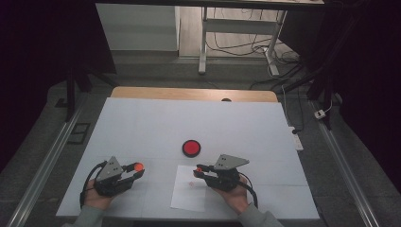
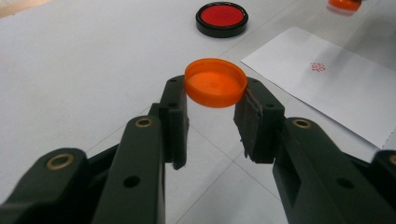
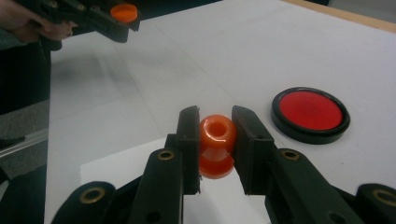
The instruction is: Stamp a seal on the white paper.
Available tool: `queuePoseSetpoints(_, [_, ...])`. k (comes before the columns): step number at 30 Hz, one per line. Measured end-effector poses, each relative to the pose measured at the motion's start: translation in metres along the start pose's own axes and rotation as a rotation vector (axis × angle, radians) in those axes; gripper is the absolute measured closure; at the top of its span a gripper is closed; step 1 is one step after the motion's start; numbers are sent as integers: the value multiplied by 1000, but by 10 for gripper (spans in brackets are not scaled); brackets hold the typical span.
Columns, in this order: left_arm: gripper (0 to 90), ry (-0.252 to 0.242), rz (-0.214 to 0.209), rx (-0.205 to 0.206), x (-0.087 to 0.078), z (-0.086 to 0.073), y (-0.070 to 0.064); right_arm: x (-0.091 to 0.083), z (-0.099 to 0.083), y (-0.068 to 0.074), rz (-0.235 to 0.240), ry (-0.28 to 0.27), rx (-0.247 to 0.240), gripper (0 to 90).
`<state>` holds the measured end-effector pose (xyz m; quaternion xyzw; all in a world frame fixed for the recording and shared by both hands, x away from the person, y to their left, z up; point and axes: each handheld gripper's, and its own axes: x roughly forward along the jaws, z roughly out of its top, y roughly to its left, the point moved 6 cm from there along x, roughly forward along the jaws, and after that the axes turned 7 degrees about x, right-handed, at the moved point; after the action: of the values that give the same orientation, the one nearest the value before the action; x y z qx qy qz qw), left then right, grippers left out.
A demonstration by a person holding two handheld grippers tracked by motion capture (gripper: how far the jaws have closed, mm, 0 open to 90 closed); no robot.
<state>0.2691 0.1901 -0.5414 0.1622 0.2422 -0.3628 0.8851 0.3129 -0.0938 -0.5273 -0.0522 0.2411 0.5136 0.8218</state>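
My left gripper (image 2: 212, 109) is shut on an orange round cap (image 2: 215, 82), held by its rim just above the white table; from above the cap (image 1: 138, 166) sits at the tip of the left gripper (image 1: 135, 170). My right gripper (image 3: 215, 135) is shut on an orange stamp (image 3: 217, 145) with a hollow top, over a white sheet of paper (image 1: 189, 189) that bears a small red mark (image 2: 318, 67). The right gripper (image 1: 201, 171) is near the sheet's top edge. A round red ink pad (image 1: 191, 148) in a black case lies beyond both grippers.
The white table cover (image 1: 142, 123) stretches far and wide around the ink pad (image 3: 310, 114). A wooden table edge (image 1: 189, 93) runs along the far side. Cables and desk legs stand on the floor beyond. Metal rails flank the table.
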Motion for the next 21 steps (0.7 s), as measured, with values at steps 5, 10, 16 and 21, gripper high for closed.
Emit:
queuePoseSetpoints(5, [640, 2, -6, 4, 1, 0, -2, -6, 4, -5, -4, -20, 15, 722])
queuePoseSetpoints(10, [640, 3, -6, 4, 1, 0, -2, -13, 9, -11, -11, -45, 31, 722])
queuePoseSetpoints(16, [640, 5, -5, 7, 2, 0, -3, -19, 12, -14, -21, -60, 37, 722])
queuePoseSetpoints(21, [640, 8, -7, 7, 3, 0, -2, -23, 15, -19, -34, -77, 48, 721])
